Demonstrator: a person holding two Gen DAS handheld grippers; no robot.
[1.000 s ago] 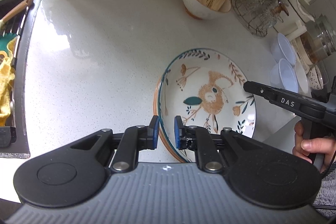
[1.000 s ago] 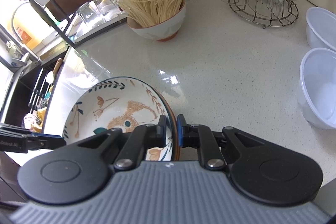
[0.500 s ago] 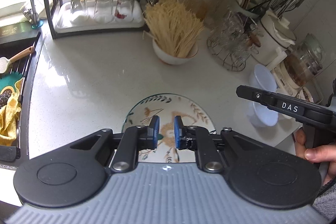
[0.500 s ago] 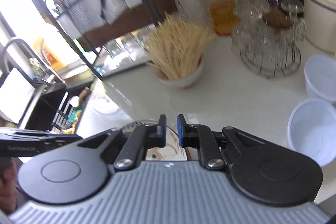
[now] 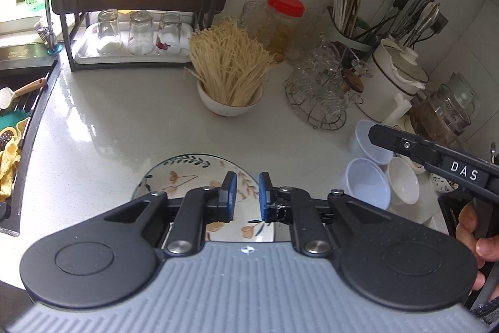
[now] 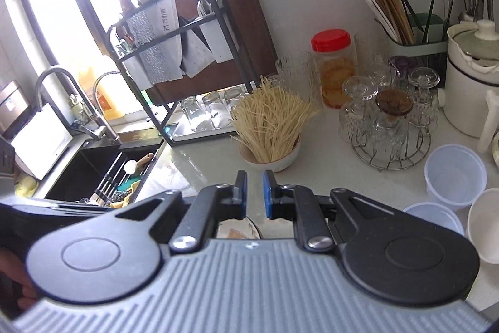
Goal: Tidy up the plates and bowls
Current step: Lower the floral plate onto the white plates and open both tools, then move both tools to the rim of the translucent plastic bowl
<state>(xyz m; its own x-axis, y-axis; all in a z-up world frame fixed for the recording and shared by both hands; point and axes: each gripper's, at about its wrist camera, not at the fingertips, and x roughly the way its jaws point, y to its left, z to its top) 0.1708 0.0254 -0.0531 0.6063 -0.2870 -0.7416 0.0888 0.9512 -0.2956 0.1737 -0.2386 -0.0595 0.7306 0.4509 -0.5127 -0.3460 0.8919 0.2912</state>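
Observation:
A floral patterned plate (image 5: 184,173) lies flat on the white counter (image 5: 124,120), stacked on another plate earlier seen beneath it. My left gripper (image 5: 246,195) hovers above its near part, jaws slightly apart and empty. My right gripper (image 6: 254,192) is raised above the counter, jaws slightly apart and empty; a sliver of the plate (image 6: 240,231) shows under it. The right gripper's body also shows in the left wrist view (image 5: 436,158). Translucent plastic bowls (image 5: 368,186) and a white bowl (image 5: 402,184) stand at the right.
A white bowl of dry noodles (image 5: 230,80) stands behind the plate. A wire rack of glasses (image 5: 321,92), a red-lidded jar (image 5: 283,21), a chopstick holder (image 5: 346,17) and a white pot (image 5: 402,71) line the back right. A dish rack with glasses (image 5: 134,33) and the sink (image 6: 103,170) are left.
Both grippers have lifted up and back from the plate's rims. The plate stays flat on the counter, and the views now take in the back wall.

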